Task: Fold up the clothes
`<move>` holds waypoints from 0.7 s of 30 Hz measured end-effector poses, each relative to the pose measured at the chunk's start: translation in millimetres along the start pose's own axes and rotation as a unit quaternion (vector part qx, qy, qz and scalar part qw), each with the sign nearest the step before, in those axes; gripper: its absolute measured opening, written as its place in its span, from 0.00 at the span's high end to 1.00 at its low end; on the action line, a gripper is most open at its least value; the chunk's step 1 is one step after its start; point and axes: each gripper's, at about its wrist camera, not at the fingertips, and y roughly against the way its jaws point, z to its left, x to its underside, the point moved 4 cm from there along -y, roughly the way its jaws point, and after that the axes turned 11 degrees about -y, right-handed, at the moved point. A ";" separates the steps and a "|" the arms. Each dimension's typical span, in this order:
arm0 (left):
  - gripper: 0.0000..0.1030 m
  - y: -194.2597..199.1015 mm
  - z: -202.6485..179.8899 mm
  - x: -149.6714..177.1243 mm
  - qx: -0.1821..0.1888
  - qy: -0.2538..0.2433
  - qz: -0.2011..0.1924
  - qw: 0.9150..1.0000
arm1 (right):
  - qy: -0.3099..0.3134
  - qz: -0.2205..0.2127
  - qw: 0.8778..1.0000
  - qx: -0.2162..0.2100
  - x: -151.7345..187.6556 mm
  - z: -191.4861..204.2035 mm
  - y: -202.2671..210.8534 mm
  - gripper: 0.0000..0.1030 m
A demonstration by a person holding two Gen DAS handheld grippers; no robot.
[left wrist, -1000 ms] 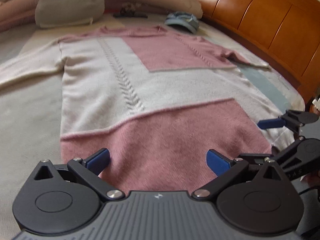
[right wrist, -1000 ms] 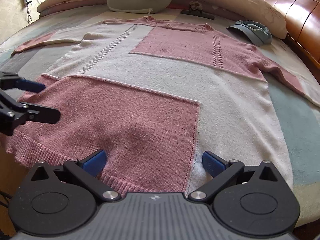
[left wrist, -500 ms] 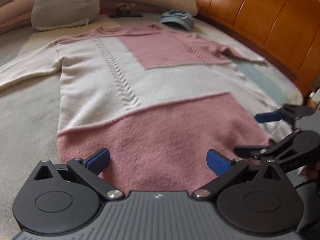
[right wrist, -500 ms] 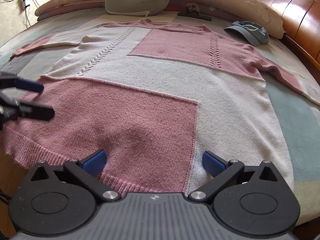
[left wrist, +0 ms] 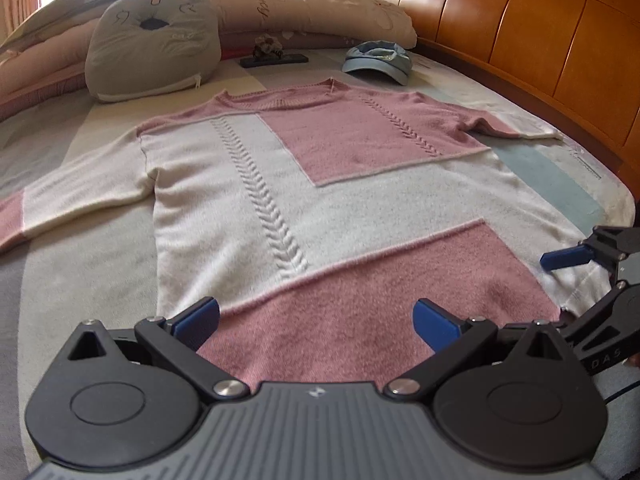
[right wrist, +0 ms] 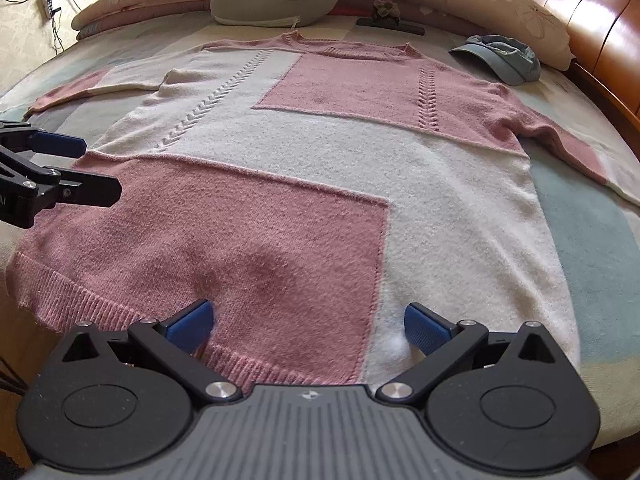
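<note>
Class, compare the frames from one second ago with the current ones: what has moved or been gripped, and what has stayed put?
The left gripper drew back and rose a little, so more of the bed and pillows shows; in the right view it slid slightly left. Nothing was gripped or released: both it and the right gripper remain open over the hem of the sweater. The sweater stays flat, and the blue cap and grey cushion are unmoved.

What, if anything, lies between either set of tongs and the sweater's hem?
Nothing visible. The left tongs and right tongs both stand open right at the hem of the sweater, which is spread flat on the bed. The blue cap and grey cushion sit beyond the collar, clear of the sweater.
</note>
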 end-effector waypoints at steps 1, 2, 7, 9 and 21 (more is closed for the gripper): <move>0.01 -1.2 0.3 -3.5 -0.003 -0.001 -0.001 1.000 | 0.003 -0.005 1.000 0.004 -5.0 -3.3 0.6 0.00; 0.01 -2.4 0.5 -7.0 -0.006 -0.002 -0.002 1.000 | 0.006 -0.012 1.000 0.009 -10.7 -7.2 1.1 0.00; 0.01 -13.8 0.5 -25.0 -0.008 0.013 -0.006 1.000 | -0.017 -0.030 0.999 0.016 -39.5 -35.3 -6.8 0.00; 0.01 -18.6 -0.8 -31.0 -0.008 0.016 -0.009 1.000 | -0.041 -0.014 0.999 0.010 -40.9 -48.8 -16.8 0.00; 0.01 -55.2 -20.9 -63.0 -0.016 0.008 -0.004 1.000 | -0.096 -0.053 0.993 -0.039 -104.3 -149.6 -0.3 0.00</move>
